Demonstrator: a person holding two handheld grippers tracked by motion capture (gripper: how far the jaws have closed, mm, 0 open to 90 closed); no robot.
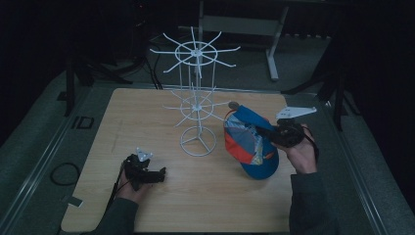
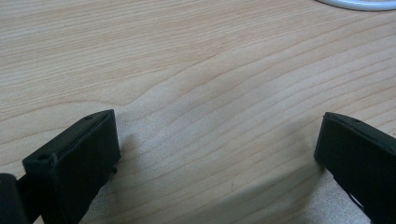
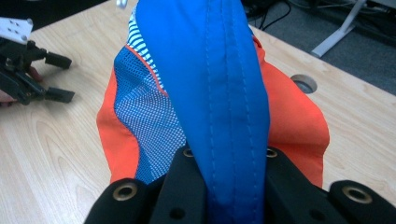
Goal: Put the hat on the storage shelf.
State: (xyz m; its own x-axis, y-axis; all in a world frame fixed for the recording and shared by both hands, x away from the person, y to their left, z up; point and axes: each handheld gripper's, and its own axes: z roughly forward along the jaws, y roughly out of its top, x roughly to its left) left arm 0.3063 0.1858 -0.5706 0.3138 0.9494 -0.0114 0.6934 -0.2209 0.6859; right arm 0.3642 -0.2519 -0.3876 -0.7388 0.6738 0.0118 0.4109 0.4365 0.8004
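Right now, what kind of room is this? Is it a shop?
Probably a lab or recording room, not a shop. A bare wooden table stands among dark curtains, cables run over the floor, and a person works with hand-held grippers: the right gripper holds a cap beside an empty white wire rack.

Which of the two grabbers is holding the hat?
The right gripper: its jaws pinch the blue and orange cap. The left gripper rests open on the table, holding nothing.

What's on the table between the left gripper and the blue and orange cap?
Only bare wooden table separates left gripper and cap, high view.
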